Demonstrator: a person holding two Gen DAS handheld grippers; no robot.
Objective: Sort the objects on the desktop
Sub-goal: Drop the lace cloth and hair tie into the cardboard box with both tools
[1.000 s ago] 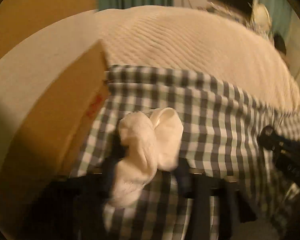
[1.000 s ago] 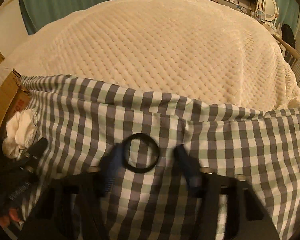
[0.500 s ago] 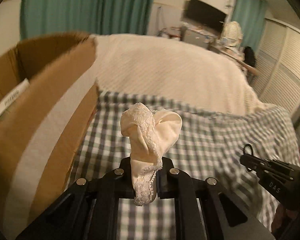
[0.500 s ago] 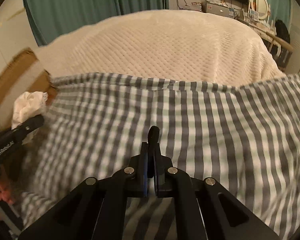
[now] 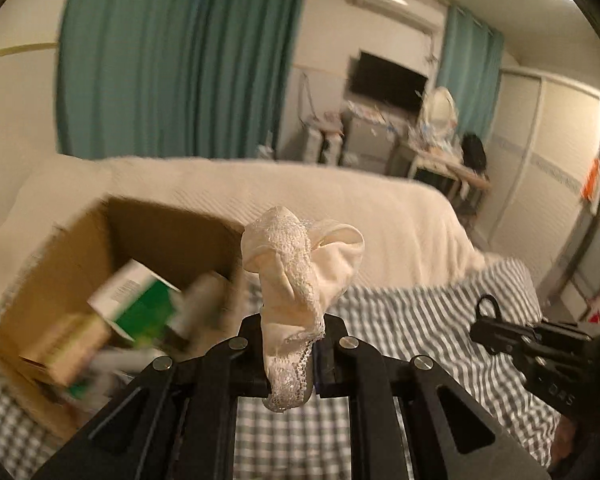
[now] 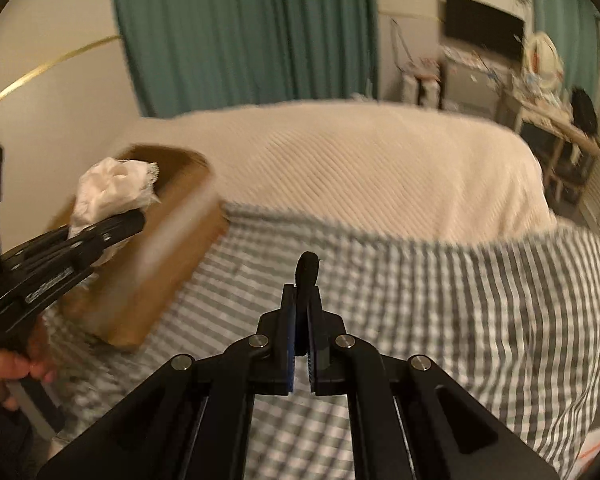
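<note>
My left gripper (image 5: 290,344) is shut on a cream lace cloth (image 5: 300,264) and holds it up in the air, right of an open cardboard box (image 5: 112,264). The cloth also shows in the right wrist view (image 6: 112,188), above the box (image 6: 156,264). My right gripper (image 6: 302,320) is shut on a black ring (image 6: 307,270), seen edge-on, lifted above the checked cloth (image 6: 440,320). The right gripper with the ring also shows in the left wrist view (image 5: 488,320).
The box holds a green-and-white carton (image 5: 140,300) and other blurred items. A cream blanket (image 6: 360,168) covers the bed behind. Teal curtains (image 5: 180,60), a TV (image 5: 386,80) and a cluttered desk (image 5: 440,148) stand at the back.
Both grippers closed on their objects and lifted them off the checked cloth. The left one has swung up towards the box, whose inside now shows.
</note>
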